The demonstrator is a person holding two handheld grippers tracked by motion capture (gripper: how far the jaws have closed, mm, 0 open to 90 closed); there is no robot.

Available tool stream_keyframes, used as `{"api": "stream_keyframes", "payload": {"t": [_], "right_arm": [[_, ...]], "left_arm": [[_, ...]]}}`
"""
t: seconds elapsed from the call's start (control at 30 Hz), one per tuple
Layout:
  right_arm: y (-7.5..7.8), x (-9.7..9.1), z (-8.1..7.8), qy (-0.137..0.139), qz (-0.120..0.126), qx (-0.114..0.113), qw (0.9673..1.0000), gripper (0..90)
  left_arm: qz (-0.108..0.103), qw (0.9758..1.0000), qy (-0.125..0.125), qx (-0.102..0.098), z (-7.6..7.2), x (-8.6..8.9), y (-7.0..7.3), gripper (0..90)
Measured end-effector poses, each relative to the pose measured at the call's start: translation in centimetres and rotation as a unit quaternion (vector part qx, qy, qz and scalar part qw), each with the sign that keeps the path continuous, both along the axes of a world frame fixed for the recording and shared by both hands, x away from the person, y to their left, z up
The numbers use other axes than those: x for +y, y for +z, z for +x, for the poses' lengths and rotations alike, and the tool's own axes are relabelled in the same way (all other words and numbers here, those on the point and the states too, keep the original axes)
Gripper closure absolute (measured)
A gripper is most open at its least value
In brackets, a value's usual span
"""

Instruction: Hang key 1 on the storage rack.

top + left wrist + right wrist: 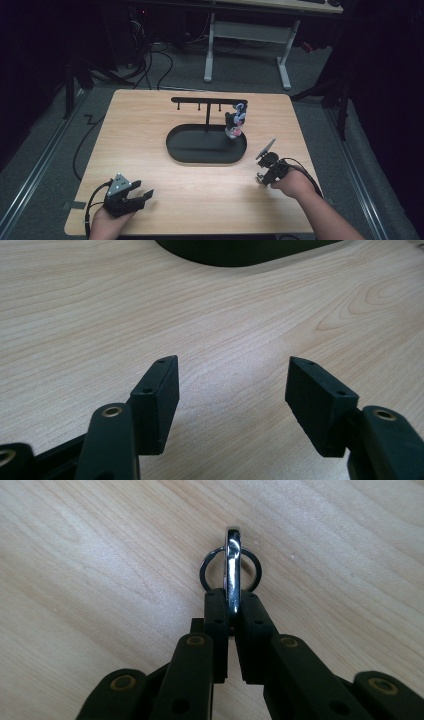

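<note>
High view: table lit from overhead, room around it dim to near black, image soft and low-res. Black stand casts only faint shadow. Left gripper view: bright even wood, soft shadow under and between the jaws, near jaw bases slightly blurred. Right gripper view: sharp at the jaw tips, glare streak on the chrome clip pinched between them, shadow left of jaws.

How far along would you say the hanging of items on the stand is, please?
Done: one colourful keychain hangs from the black T-shaped metal stand. In hand: the right tool is shut on a shiny metal clip with a ring. Left: hanging it on a free hook.
</note>
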State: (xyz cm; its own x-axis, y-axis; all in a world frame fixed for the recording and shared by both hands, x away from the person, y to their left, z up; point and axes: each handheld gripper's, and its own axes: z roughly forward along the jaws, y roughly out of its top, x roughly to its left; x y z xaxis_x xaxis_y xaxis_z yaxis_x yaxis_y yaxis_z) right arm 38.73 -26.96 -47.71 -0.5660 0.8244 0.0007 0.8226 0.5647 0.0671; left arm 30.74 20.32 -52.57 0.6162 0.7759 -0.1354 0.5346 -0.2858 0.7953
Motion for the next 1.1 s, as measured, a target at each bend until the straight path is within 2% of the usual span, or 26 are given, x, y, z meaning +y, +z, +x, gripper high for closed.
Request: {"api": "stream_keyframes", "payload": {"t": [0.23, 0.33, 0.4, 0.43, 0.47, 0.5, 0.57, 0.8, 0.97, 1.1], "right_arm": [[1.4, 0.3, -0.7, 0.002, 0.011, -0.011, 0.9999, 85.2], [2.2, 0.7, -0.9, 0.013, 0.014, -0.018, 0.9996, 85.2], [2.3, 0.7, -1.0, 0.012, 0.015, -0.018, 0.9997, 85.2], [2.6, 0.9, -1.1, 0.003, 0.015, -0.017, 0.9997, 85.2], [3.0, 0.9, -1.0, 0.014, 0.024, -0.022, 0.9994, 85.2], [3.3, 1.1, -1.1, 0.004, 0.024, -0.019, 0.9995, 85.2], [3.5, 1.1, -1.0, 0.014, 0.025, -0.025, 0.9993, 85.2], [4.9, 1.7, -0.9, 0.018, 0.04, -0.027, 0.9987, 85.2], [5.3, 2.2, -0.8, 0.019, 0.041, -0.027, 0.9986, 85.2], [6.2, 3.0, -0.4, 0.023, 0.047, -0.033, 0.9981, 85.2]], "left_arm": [[0.002, 0.9999, -0.002, -0.01, -0.1, -0.1, 0.0, 38.9], [0.005, 0.9998, -0.001, -0.021, -0.1, -0.1, 0.1, 38.1], [0.002, 0.9997, 0.0, -0.025, -0.2, 0.0, 0.1, 38.0], [0.001, 0.9996, 0.0, -0.027, -0.2, 0.0, 0.1, 37.8], [0.001, 0.9996, 0.0, -0.029, -0.2, 0.1, 0.2, 37.6], [0.001, 0.9995, -0.001, -0.031, -0.2, 0.1, 0.2, 37.5], [0.0, 0.9995, -0.002, -0.031, -0.2, 0.1, 0.2, 37.5], [-0.012, 0.9993, -0.011, -0.034, -0.3, 0.1, 0.1, 34.9], [-0.013, 0.999, -0.013, -0.04, -0.4, 0.0, 0.2, 33.9], [-0.016, 0.999, -0.013, -0.04, -0.4, -0.1, 0.3, 32.7]]}}
